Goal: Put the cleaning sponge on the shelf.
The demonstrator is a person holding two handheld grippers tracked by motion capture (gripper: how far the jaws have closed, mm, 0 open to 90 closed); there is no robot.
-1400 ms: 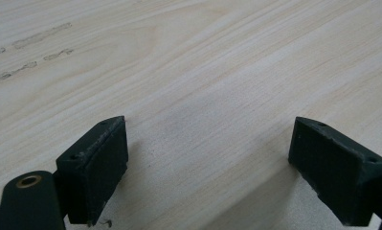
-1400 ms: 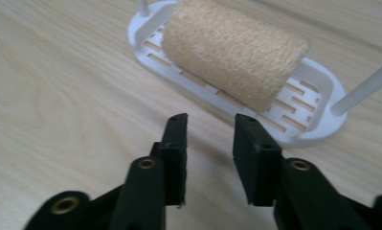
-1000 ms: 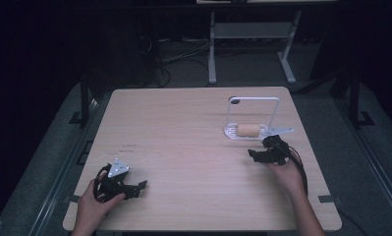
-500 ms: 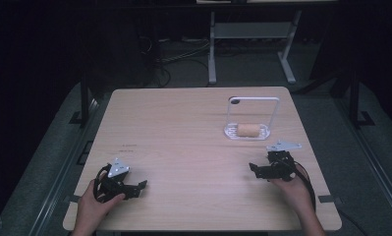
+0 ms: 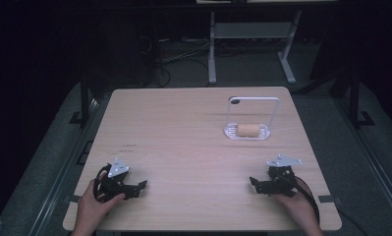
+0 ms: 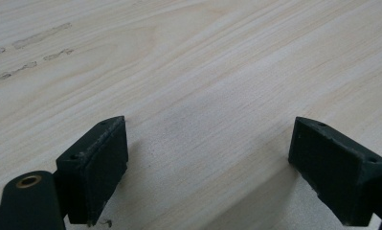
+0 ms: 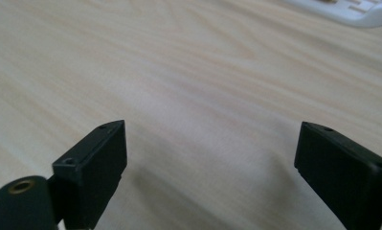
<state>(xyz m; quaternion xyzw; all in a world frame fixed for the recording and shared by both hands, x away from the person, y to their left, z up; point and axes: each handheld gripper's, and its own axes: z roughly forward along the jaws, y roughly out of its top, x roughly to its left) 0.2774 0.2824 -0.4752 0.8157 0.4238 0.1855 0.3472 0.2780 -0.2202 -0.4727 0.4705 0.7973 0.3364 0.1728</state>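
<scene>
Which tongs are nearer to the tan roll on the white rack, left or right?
Right. The right tongs sit near the table's front right, just in front of the tan roll in the white rack. The left tongs rest at the front left, far across from it.

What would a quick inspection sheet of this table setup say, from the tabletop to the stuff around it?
Surface: light wooden table, a few faint marks near its left edge.
Job's things: a white rack with an upright frame, a tan roll lying in its base.
Clutter: nothing seen.
Grippers: left hand-held gripper low over the table near the front left, jaws apart, holding nothing; right hand-held gripper near the front right, jaws apart, holding nothing, well short of the rack.
Cables: a black cable loops from the right hand-held gripper; more cables on the floor behind the table.
Surroundings: dark room, a pale metal stand beyond the table.
</scene>
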